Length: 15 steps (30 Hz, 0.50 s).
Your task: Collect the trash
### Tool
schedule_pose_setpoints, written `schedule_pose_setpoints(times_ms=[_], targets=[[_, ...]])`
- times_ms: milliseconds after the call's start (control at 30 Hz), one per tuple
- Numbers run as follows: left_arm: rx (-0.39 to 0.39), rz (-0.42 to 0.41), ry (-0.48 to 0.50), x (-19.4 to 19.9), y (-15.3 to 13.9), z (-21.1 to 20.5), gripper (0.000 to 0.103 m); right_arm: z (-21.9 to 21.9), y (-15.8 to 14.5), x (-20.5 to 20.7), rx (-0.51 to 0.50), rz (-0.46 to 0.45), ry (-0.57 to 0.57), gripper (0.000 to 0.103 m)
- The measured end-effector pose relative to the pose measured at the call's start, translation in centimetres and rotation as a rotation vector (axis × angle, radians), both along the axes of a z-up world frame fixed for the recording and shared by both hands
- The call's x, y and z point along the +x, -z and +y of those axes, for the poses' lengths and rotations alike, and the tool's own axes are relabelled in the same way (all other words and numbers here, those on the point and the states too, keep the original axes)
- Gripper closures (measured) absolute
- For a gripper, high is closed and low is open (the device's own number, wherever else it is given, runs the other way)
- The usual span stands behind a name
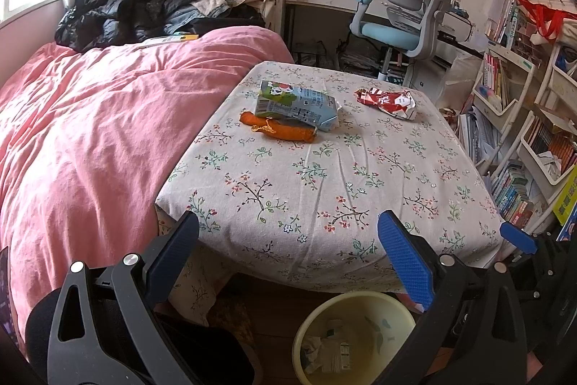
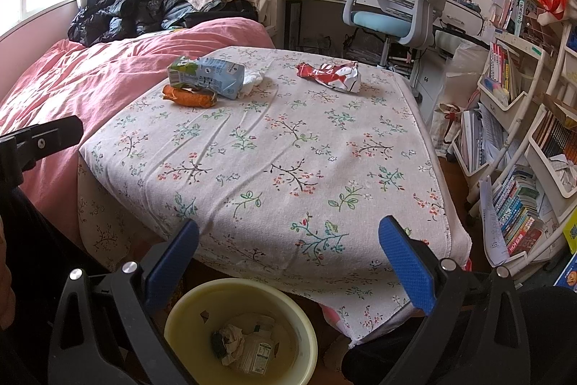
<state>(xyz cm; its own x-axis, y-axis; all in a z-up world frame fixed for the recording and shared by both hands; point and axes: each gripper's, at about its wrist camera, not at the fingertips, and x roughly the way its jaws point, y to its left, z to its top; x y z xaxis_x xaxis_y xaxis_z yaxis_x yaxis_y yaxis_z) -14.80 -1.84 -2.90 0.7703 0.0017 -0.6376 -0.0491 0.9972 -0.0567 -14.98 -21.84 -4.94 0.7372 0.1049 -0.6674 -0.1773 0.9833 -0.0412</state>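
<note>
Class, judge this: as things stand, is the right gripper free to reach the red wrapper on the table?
Probably yes. The right gripper is open and empty, and only bare floral cloth lies between it and the red wrapper, which sits apart from the other litter.

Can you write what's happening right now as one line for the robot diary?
left gripper: open, empty | right gripper: open, empty | milk carton, orange wrapper, red wrapper: on table | yellow bin: holds trash
</note>
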Motion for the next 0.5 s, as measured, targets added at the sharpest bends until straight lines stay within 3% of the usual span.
schedule_pose_setpoints(times_ms=[500], targets=[[-0.006,0.007,-0.005,-0.05,0.25,-0.11,0.007,0.05,-0.05,0.02,-0.001,0.000,0.000,0.007]])
